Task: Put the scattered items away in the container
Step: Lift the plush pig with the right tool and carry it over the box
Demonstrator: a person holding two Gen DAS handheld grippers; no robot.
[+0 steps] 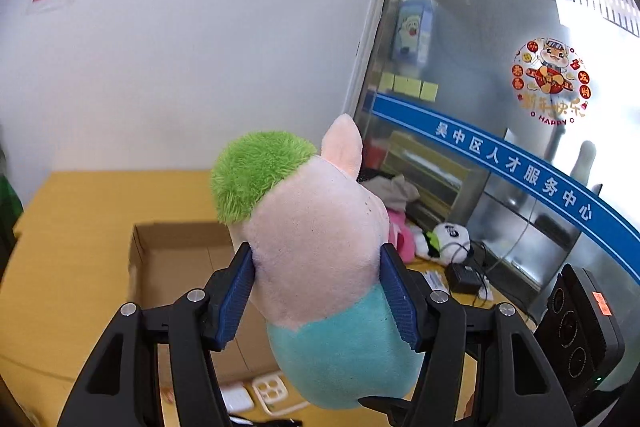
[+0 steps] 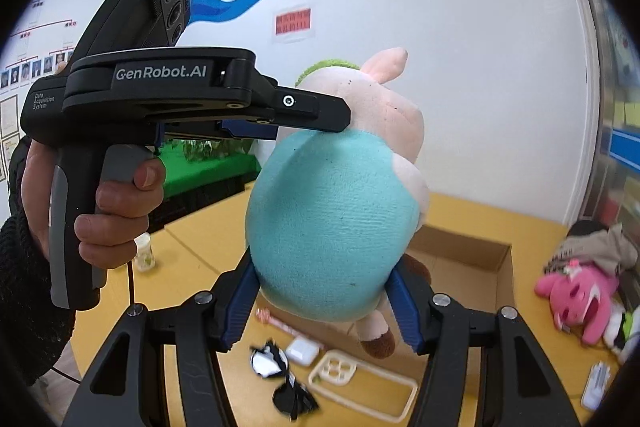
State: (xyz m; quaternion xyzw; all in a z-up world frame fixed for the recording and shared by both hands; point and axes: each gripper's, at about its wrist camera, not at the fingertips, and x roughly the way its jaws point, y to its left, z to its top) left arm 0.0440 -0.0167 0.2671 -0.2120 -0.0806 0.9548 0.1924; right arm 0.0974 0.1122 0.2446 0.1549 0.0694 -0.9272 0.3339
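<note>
A plush pig (image 1: 320,251) with a pink head, green hair tuft and teal body is held in the air above the yellow table. My left gripper (image 1: 318,291) is shut on its middle. The plush pig also shows in the right wrist view (image 2: 332,223), where my right gripper (image 2: 324,301) is shut on its teal lower body. The left gripper (image 2: 320,123) grips it from the left there. An open cardboard box (image 1: 176,251) lies on the table beneath; it also shows behind the pig in the right wrist view (image 2: 472,267).
A pink plush (image 2: 576,295), a panda plush (image 1: 448,239) and grey cloth (image 2: 600,251) lie at the right. A white earbud case (image 2: 302,349), cream phone case (image 2: 360,387), black-and-white item (image 2: 268,361) and small bottle (image 2: 144,251) lie on the table (image 1: 72,227). Glass partition at right.
</note>
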